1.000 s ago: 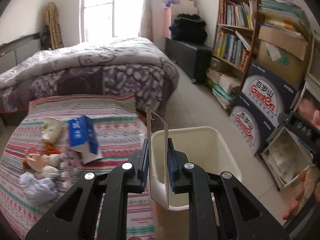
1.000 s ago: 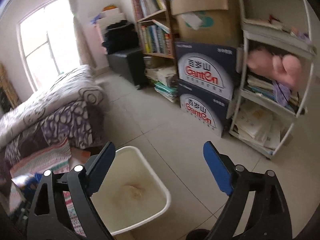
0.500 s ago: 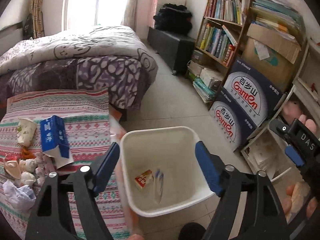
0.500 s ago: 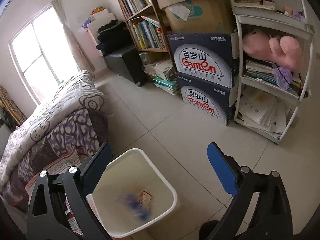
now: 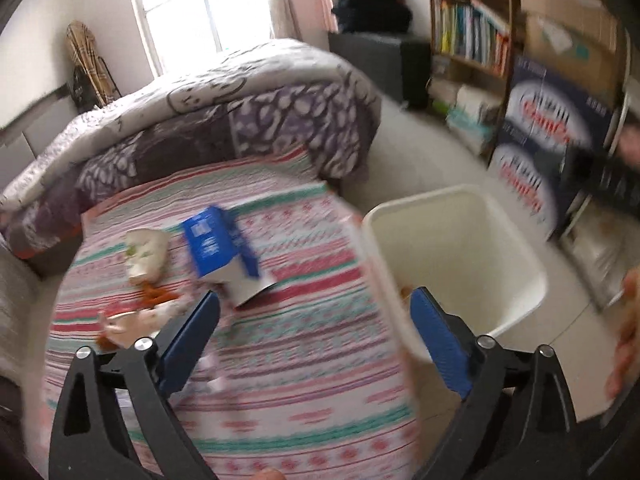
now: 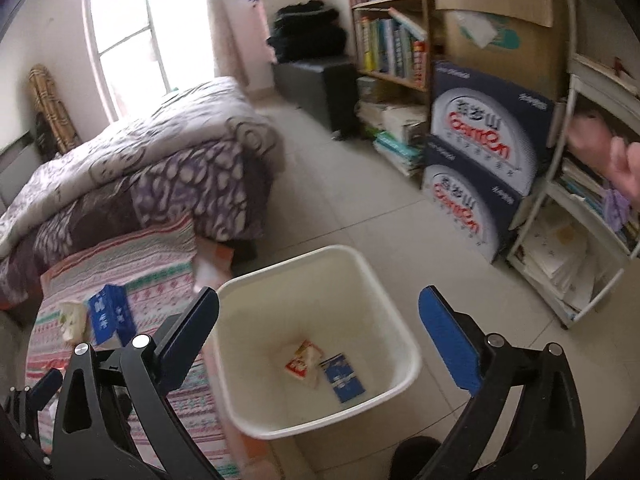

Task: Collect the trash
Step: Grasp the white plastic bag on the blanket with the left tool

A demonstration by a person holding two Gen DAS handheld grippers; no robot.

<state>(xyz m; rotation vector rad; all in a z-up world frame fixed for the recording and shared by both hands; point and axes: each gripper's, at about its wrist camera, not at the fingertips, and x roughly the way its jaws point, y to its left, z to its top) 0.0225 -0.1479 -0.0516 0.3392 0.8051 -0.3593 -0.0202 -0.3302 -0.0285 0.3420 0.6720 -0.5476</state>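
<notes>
While both grippers are hanging with jaws spread and holding nothing, the blue carton (image 5: 218, 242) is lying on the striped bedcover (image 5: 300, 352).
Its long axis is running from the quilt toward the left gripper (image 5: 316, 334), white end nearest; motion is blurring its print. The right gripper (image 6: 318, 334) is hovering over the white bin (image 6: 396, 344), where two packets are lying.

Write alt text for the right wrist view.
The open right gripper hangs over a white bin holding a red-and-white wrapper and a blue packet. To its left a blue carton lies on a striped blanket.
</notes>
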